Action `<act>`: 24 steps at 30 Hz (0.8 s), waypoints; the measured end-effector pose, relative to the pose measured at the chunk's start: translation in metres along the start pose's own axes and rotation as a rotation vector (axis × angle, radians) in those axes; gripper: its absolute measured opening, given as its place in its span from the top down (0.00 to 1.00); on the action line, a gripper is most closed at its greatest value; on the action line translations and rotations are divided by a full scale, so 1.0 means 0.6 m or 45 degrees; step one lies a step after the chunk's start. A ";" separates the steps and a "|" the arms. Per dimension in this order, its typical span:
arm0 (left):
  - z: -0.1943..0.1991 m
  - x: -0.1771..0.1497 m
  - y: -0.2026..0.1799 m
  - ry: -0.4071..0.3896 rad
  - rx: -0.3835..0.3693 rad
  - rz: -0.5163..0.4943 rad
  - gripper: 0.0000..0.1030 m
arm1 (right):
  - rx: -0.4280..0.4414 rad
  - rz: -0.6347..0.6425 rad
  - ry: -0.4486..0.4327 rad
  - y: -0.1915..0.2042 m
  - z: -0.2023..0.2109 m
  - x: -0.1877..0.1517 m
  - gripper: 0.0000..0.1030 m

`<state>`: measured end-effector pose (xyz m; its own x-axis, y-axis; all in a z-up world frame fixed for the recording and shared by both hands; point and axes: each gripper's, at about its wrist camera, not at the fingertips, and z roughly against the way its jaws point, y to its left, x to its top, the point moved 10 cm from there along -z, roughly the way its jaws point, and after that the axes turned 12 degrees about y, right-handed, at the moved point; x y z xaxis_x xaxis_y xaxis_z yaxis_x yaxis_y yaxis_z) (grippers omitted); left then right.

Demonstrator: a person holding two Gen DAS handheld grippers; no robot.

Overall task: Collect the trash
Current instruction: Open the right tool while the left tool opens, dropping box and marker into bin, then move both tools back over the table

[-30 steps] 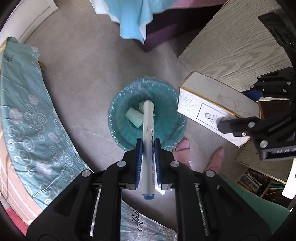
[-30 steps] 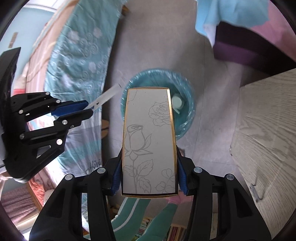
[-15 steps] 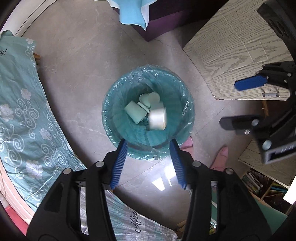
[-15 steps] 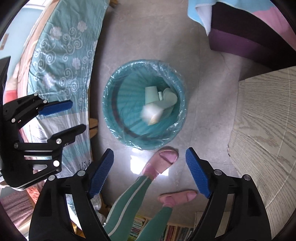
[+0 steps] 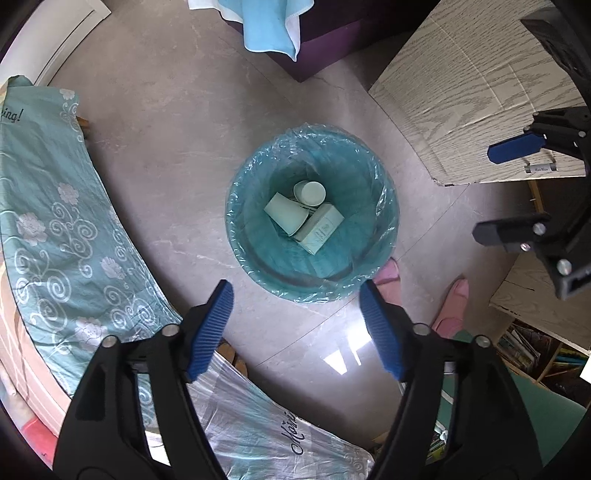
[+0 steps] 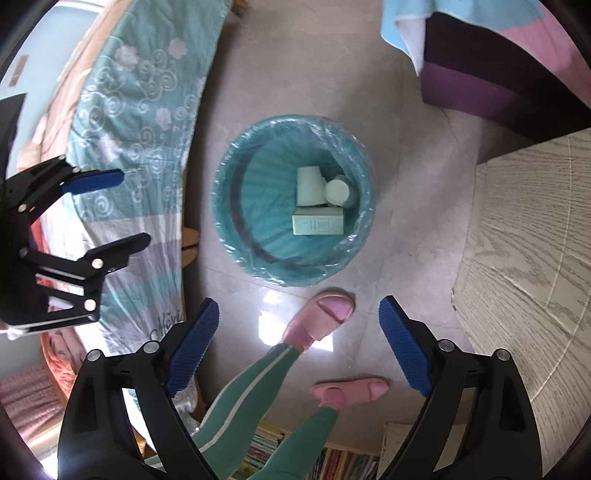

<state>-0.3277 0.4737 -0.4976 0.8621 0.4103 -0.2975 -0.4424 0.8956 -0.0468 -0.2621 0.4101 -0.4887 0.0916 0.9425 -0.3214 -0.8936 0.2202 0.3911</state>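
Closest to the left wrist camera, the left tool (image 5: 295,310) hangs straight down over the floor (image 5: 177,155), its blue pads spread wide with nothing between them; the jaws have just been opening. Closest to the right wrist camera, the right tool (image 6: 297,341) is likewise spread wide and empty, its jaws also having just been opening, and between its pads show a person's green trouser leg (image 6: 251,387) and two pink slippers (image 6: 319,317) standing on the glossy grey floor.

Just beyond the toes of the nearer slipper stands the round bin (image 5: 243,229), lined with a teal plastic bag whose edge is folded over the rim. At the bottom of it lies the trash: a small pale box (image 5: 319,229) on its side, and two pale paper cups (image 5: 286,214) tipped over and touching it. From the right wrist view the box (image 6: 317,221) lies nearest, with the cups (image 6: 310,184) just behind it.

To one side of the bin runs a bed (image 5: 55,221) with a teal flowered cover. On the other side is a pale wood-grain worktop (image 6: 535,240), well apart from the bin, with books on a low shelf (image 6: 332,461) under it. Farther off, a light blue cloth (image 5: 269,26) hangs over a dark purple piece of furniture (image 5: 317,48).
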 end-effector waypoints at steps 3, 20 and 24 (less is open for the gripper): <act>0.008 -0.010 0.001 0.004 0.004 0.014 0.22 | 0.044 0.009 0.039 0.014 0.000 -0.021 0.12; 0.234 -0.091 -0.118 -0.170 -0.215 -0.045 0.07 | 0.101 0.341 -0.553 0.172 0.362 -0.286 0.09; 0.344 -0.075 -0.194 -0.301 -0.170 -0.192 0.07 | 0.026 0.278 -0.713 0.130 0.475 -0.366 0.09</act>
<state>-0.2642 0.3866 -0.2816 0.9472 0.3169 -0.0486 -0.3200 0.9254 -0.2031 -0.2269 0.2920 -0.1418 0.1292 0.9544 0.2692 -0.9098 0.0061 0.4151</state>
